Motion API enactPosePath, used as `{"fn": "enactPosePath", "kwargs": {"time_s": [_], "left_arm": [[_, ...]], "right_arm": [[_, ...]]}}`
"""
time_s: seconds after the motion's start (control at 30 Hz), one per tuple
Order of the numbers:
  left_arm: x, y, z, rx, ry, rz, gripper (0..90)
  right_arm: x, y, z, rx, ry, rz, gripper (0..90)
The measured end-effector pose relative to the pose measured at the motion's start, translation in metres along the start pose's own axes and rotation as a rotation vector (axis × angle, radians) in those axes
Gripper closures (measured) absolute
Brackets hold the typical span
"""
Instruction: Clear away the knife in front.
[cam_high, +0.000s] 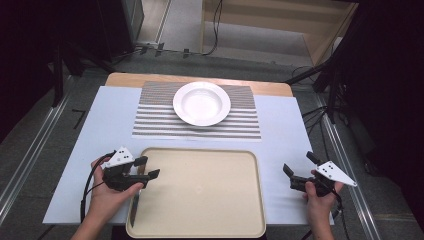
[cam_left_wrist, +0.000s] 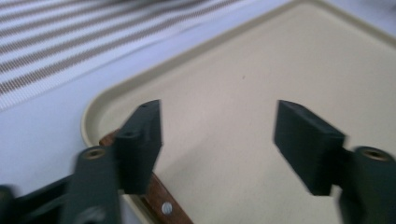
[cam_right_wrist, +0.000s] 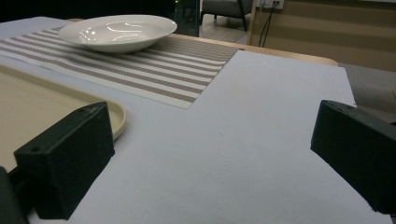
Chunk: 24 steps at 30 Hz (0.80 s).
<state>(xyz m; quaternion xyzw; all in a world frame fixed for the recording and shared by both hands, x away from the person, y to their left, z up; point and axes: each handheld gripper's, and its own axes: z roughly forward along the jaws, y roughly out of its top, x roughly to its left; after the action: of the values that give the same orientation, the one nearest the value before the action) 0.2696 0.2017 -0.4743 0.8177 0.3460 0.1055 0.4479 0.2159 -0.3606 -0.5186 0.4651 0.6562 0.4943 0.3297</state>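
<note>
While both grippers gape, a knife (cam_high: 136, 200) lies on the tray (cam_high: 210, 200).

Glossy plate (cam_high: 201, 103), seemingly wooden knife handle (cam_left_wrist: 159, 198)

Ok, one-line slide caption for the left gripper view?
Open left tool poised over a beige tray, beside a wooden-handled knife.

Left hand-held gripper (cam_high: 146, 167), right hand-held gripper (cam_high: 300, 164) (jaws apart)
</note>
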Motion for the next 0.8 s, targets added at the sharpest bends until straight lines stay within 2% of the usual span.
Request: {"fn": "enactPosePath", "kwargs": {"time_s": [0.07,0.1,0.13,0.2,0.3,0.53,0.8], "left_arm": [[0.003,0.0,-0.003,-0.035,-0.02,-0.003,2.6],[0.004,-0.001,-0.005,-0.06,-0.027,-0.008,0.0],[0.006,-0.001,-0.008,-0.081,-0.019,-0.018,0.0],[0.008,-0.002,-0.013,-0.109,-0.001,-0.011,0.0],[0.012,-0.004,-0.019,-0.134,0.025,-0.015,0.0],[0.023,-0.009,-0.027,-0.156,0.065,-0.01,0.0],[0.04,-0.017,-0.04,-0.177,0.112,-0.033,0.0]], "right_arm": [[0.0,0.0,0.0,0.001,0.001,-0.001,0.0],[0.0,0.0,0.0,0.001,0.001,-0.001,0.0],[0.0,0.0,0.0,0.0,0.001,0.0,0.0],[0.0,0.0,0.0,0.001,0.001,-0.001,0.0],[0.0,0.0,0.0,0.0,0.002,-0.001,0.0],[0.0,0.0,0.0,0.0,0.002,-0.001,0.0],[0.0,0.0,0.0,0.0,0.003,-0.001,0.0]]}}
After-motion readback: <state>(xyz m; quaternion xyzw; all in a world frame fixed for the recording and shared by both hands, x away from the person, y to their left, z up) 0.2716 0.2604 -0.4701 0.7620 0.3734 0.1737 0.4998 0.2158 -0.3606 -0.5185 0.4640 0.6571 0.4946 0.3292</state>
